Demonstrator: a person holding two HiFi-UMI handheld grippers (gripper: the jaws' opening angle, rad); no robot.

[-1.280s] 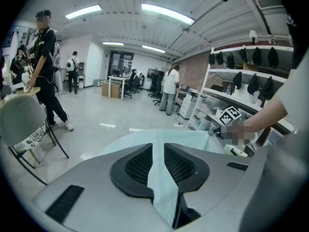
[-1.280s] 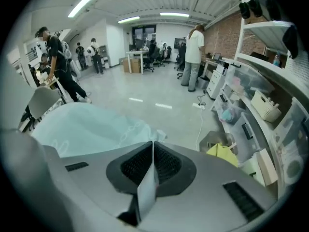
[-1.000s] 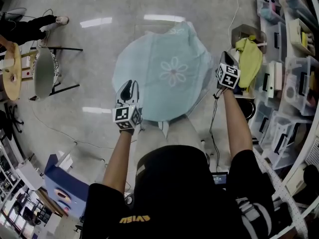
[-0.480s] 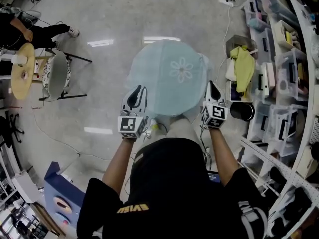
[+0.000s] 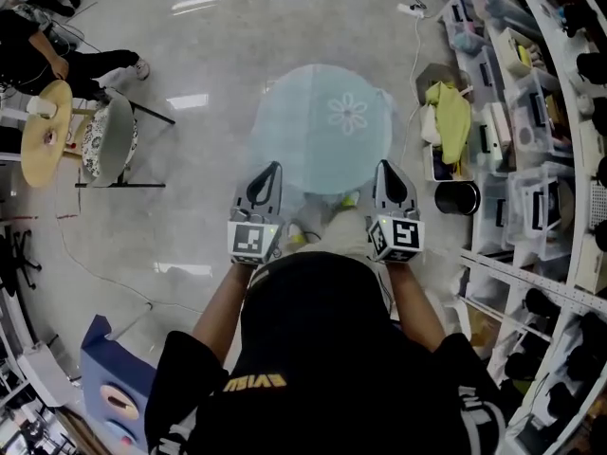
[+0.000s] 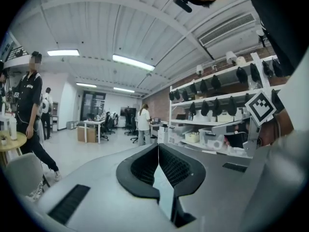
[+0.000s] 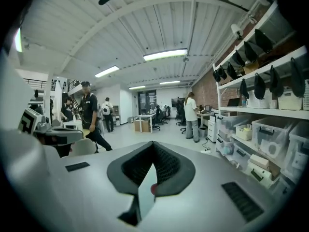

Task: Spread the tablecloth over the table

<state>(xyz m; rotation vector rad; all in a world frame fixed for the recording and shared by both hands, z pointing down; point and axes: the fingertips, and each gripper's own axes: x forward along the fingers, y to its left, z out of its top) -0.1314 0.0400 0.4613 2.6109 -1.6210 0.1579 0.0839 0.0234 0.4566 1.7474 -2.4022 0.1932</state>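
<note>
The light blue tablecloth (image 5: pixel 322 126), printed with a white flower, lies spread over the round table and hides its top. In the head view both grippers are held up close to the person's chest, short of the table's near edge and off the cloth. My left gripper (image 5: pixel 266 171) has its jaws together with nothing between them. My right gripper (image 5: pixel 390 169) is also shut and empty. The left gripper view shows the left gripper (image 6: pixel 158 147) pointing level across the room, its pads meeting. The right gripper view shows the right gripper (image 7: pixel 153 144) likewise.
A chair (image 5: pixel 104 140) and a small round wooden table (image 5: pixel 45 133) stand at the left beside a seated person (image 5: pixel 66 63). Shelves of plastic bins (image 5: pixel 531 159) line the right, with a yellow cloth (image 5: pixel 449 112) and a black bin (image 5: pixel 457 197) nearby. A blue box (image 5: pixel 114 387) sits lower left.
Both grippers have pulled back from the cloth's edges toward the person's body and risen. The left jaws have closed. The cloth now lies smooth and round on the table.
</note>
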